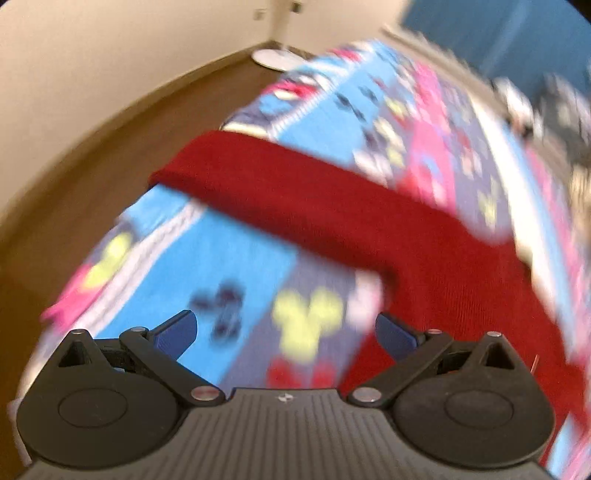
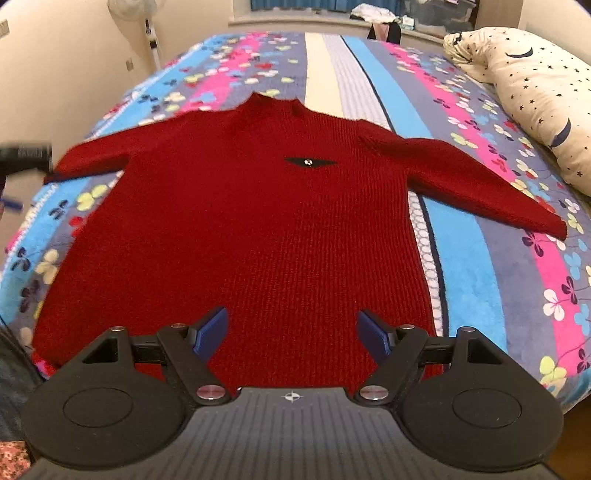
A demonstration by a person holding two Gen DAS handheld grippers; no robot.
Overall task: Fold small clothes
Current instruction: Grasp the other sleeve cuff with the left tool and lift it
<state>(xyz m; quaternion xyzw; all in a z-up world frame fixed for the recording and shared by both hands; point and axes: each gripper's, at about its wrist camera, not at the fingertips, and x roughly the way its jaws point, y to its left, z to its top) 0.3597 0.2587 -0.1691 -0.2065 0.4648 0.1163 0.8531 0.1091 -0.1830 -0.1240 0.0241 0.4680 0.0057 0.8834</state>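
A small red knit sweater [image 2: 258, 221] lies flat and face up on the bed, both sleeves spread, collar at the far end, a black patch on its chest. My right gripper [image 2: 293, 330] is open and empty, just above the sweater's near hem. My left gripper [image 1: 286, 332] is open and empty over the blanket, close to the left sleeve [image 1: 295, 192]; this view is motion-blurred. The left gripper's body also shows at the left edge of the right wrist view [image 2: 26, 157], by the left cuff.
The bed carries a striped blue, pink and grey blanket [image 2: 480, 258] with clover prints. A star-print pillow [image 2: 528, 85] lies at the far right. A standing fan [image 2: 147, 22] is by the wall at the left. Brown floor [image 1: 110, 155] runs along the bed's left side.
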